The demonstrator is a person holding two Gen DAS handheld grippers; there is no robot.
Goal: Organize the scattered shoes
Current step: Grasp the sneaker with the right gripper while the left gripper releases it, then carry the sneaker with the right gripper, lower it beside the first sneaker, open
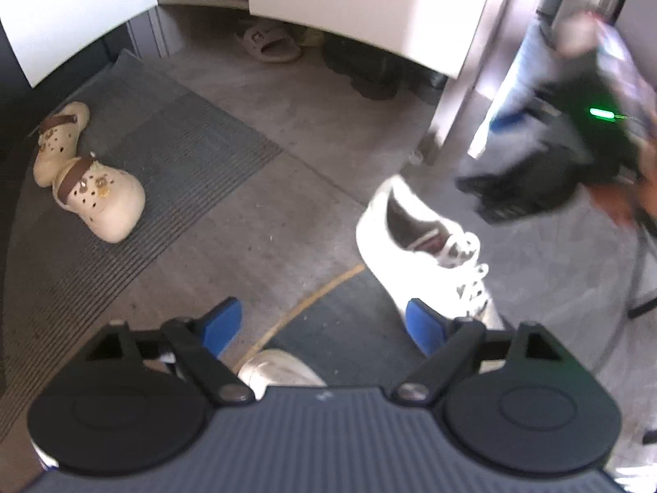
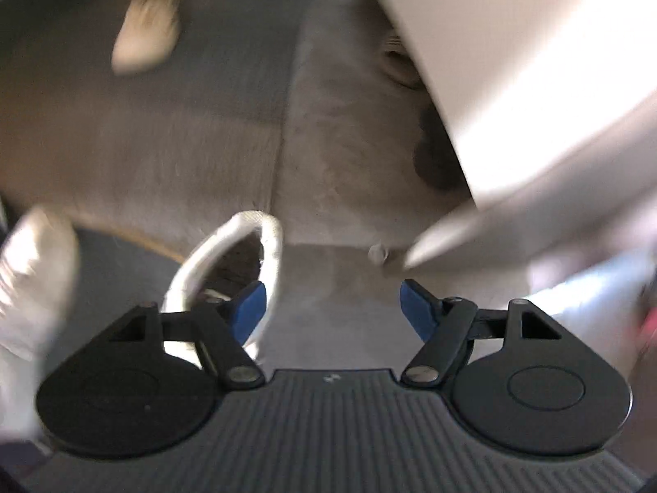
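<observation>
In the left wrist view my left gripper (image 1: 324, 324) is open above a dark mat, nothing between its blue pads. A white lace-up sneaker (image 1: 427, 246) lies just right of it, and a second white sneaker's toe (image 1: 279, 369) shows beneath the gripper. A pair of cream clogs (image 1: 82, 172) with brown straps sits on the grey ribbed mat at the left. The right wrist view is blurred: my right gripper (image 2: 333, 312) is open, its left finger over the heel opening of a white sneaker (image 2: 230, 246). The other sneaker (image 2: 33, 279) is at its far left.
White cabinet doors (image 1: 349, 4) hang open at the back, with a tan slipper (image 1: 269, 45) and dark shoes (image 1: 361, 70) underneath. A dark mat with a yellow edge (image 1: 349, 328) lies under the sneakers. The other gripper (image 1: 575, 156) is a blur at right.
</observation>
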